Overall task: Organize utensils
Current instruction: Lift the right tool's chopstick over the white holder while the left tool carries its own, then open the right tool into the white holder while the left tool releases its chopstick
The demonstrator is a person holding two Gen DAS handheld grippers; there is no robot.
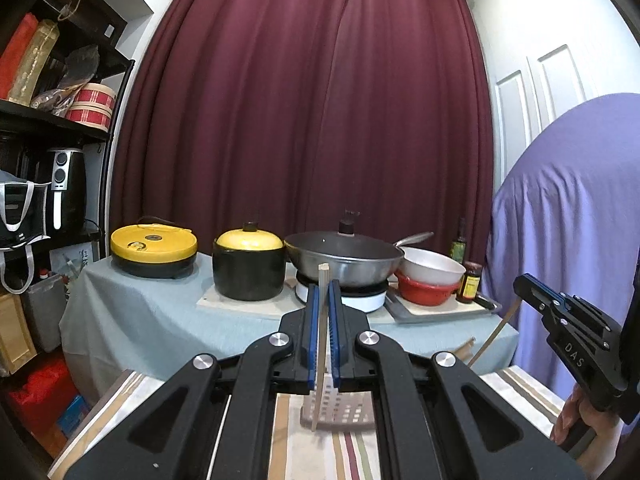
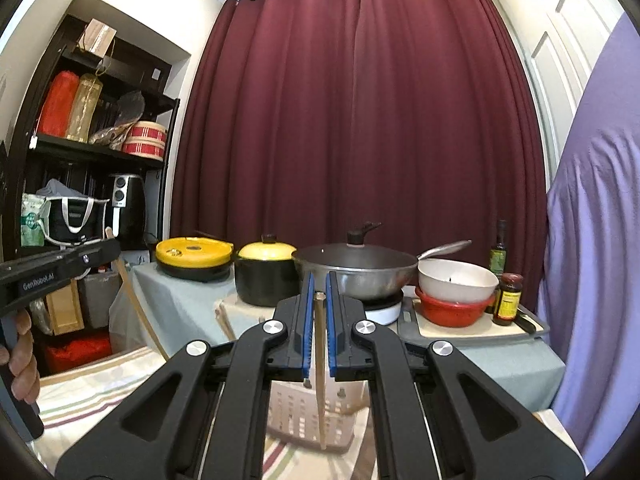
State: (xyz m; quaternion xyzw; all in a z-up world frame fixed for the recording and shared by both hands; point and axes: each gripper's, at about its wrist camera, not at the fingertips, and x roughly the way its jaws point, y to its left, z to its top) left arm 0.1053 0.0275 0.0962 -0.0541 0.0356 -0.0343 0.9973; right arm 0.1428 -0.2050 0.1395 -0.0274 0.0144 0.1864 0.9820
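Note:
My left gripper (image 1: 323, 294) is shut on a wooden chopstick (image 1: 320, 356) that stands nearly upright between its blue pads, its lower end over a white perforated utensil basket (image 1: 340, 410) on the striped cloth. My right gripper (image 2: 319, 286) is shut on a second wooden chopstick (image 2: 320, 380), also near upright, its lower end in front of the same basket (image 2: 308, 416). The right gripper shows in the left wrist view (image 1: 520, 284) at the right with its chopstick (image 1: 494, 334). The left gripper shows in the right wrist view (image 2: 114, 246) at the left with its chopstick (image 2: 136, 304).
Beyond the striped cloth (image 1: 320, 452) a table holds a yellow electric pan (image 1: 154, 248), a black pot with yellow lid (image 1: 248, 266), a wok (image 1: 344, 256) on a burner, stacked bowls (image 1: 432, 276) and bottles (image 1: 468, 280). A black shelf (image 1: 48, 120) stands left, a purple cover (image 1: 568, 220) right.

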